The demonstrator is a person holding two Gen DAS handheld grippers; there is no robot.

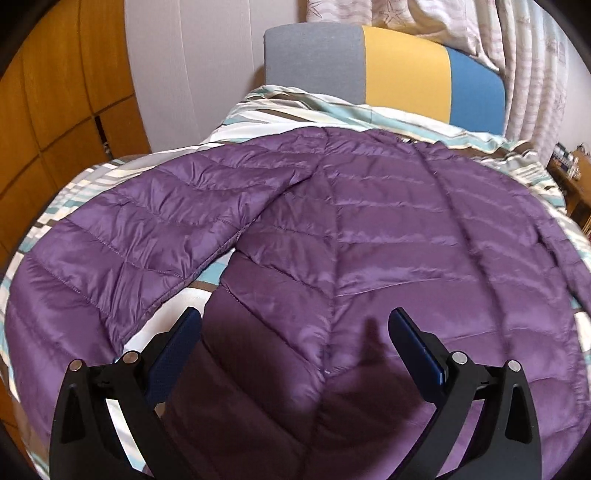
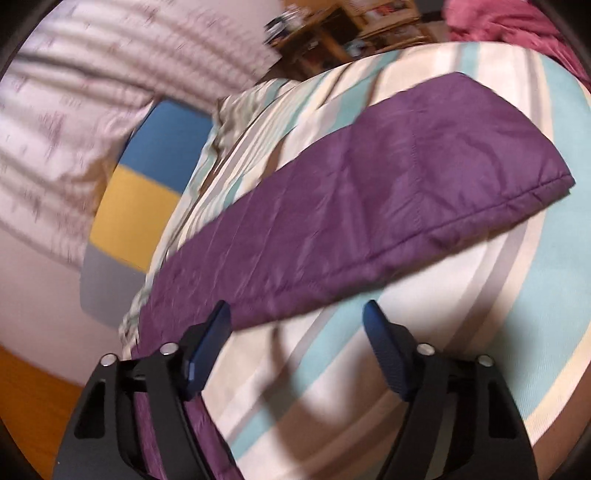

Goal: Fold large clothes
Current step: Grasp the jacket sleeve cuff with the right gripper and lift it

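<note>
Bed with striped sheet [image 1: 258, 110]; headboard [image 1: 384, 70] in grey, yellow and blue panels. Patterned curtain [image 1: 524, 48] behind. Wooden wardrobe [image 1: 55, 103] left, plain wall [image 1: 195, 62] beside it, wooden shelving [image 1: 572, 181] right

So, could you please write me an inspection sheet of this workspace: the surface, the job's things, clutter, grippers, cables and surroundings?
Surface: bed with striped white, teal and brown cover; some wrinkles near the headboard.
Job's things: purple quilted puffer jacket spread flat, not yet folded; one sleeve lies out to the side, the other sleeve lies straight on the cover.
Clutter: pink-red cloth at the far bed edge.
Grippers: left gripper open above the jacket's lower part, holding nothing; right gripper open beside the sleeve, holding nothing.
Cables: nothing seen.
Surroundings: grey, yellow and blue headboard, pale patterned curtain, wooden wardrobe, wooden shelf with small items.
</note>
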